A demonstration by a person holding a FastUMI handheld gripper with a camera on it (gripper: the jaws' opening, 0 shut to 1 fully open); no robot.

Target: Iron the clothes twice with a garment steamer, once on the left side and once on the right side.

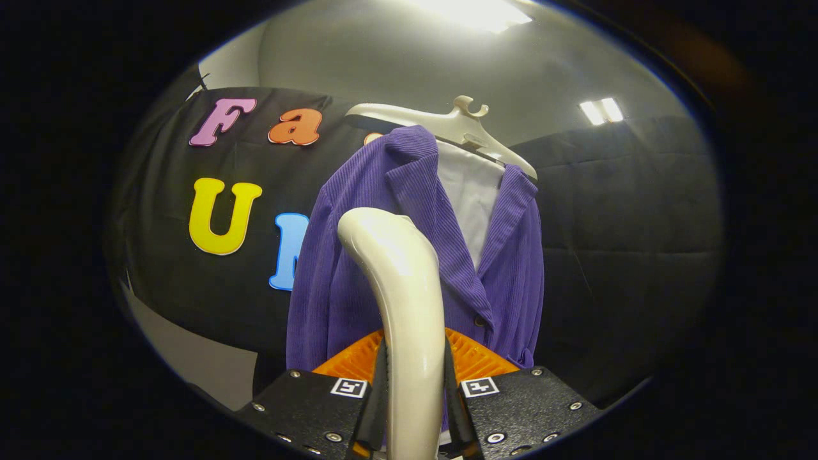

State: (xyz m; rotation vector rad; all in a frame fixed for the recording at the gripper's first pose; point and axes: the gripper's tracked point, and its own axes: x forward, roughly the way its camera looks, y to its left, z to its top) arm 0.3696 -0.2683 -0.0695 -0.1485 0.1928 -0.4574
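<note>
Gripper view looks up along my two fingers at one purple jacket (358, 268) on one pale hanger (447, 124), hung before the black booth wall (613, 211). My gripper (414, 390) is clenched on the steamer (406, 300): both fingers press the sides of its cream handle, which rises between them and curves over toward the jacket at its rounded top. The steamer's head stands just in front of the jacket's left front panel, close to the lapel; I cannot tell if it touches the cloth.

The jacket is ribbed, with a notched collar. It hangs open at the chest over one white inner layer (470, 191). I count one dark button (479, 321) low on the front.

Each finger block carries one small square black-and-white marker, two in all (349, 387); I can make out no brand on the steamer or the jacket. Two ceiling lights (601, 110) glow above the wall, one large, one smaller.
</note>
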